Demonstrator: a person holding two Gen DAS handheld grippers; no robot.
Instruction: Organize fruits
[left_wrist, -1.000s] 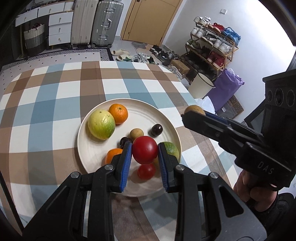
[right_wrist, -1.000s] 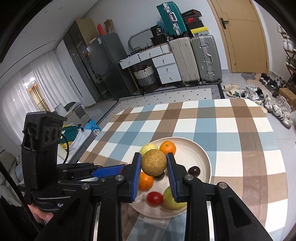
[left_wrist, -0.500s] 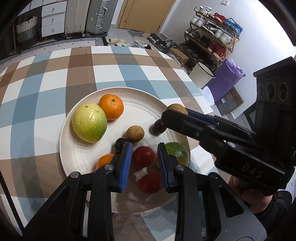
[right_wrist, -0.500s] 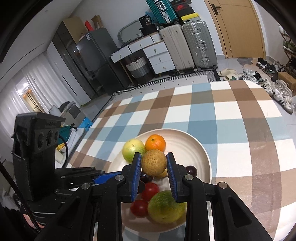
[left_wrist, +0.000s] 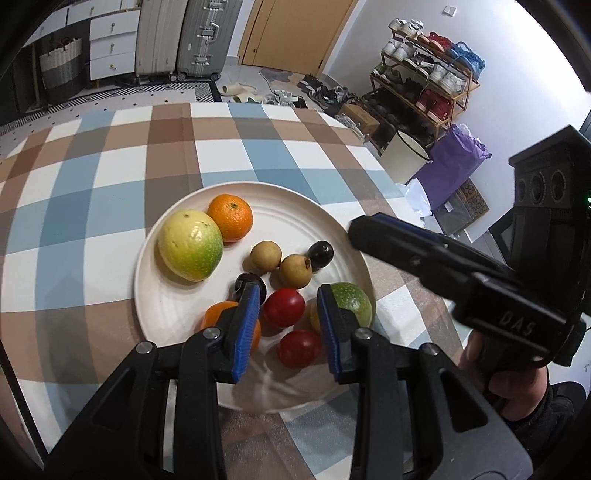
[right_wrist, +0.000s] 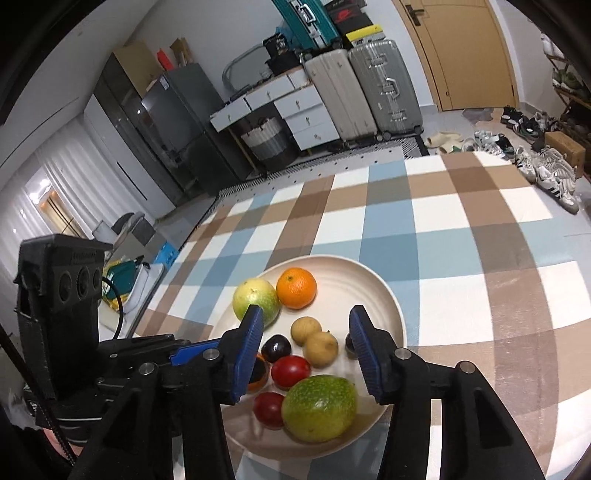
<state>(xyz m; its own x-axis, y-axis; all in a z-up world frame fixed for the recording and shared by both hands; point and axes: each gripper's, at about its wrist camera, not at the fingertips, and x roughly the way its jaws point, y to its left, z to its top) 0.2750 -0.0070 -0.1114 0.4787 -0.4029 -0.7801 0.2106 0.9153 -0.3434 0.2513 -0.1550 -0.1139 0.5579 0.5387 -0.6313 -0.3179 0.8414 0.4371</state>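
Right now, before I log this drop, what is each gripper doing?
Left gripper: open, jaws just parted, red fruit lying loose between them.
Right gripper: open, jaws just widened, holding nothing.

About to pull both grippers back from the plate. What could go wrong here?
The right gripper, whose jaws have just been opening with nothing gripped, has a pad right beside the dark plum near the plate rim; withdrawing could knock it off. The left gripper straddles a loose red fruit; a crooked exit may roll it.
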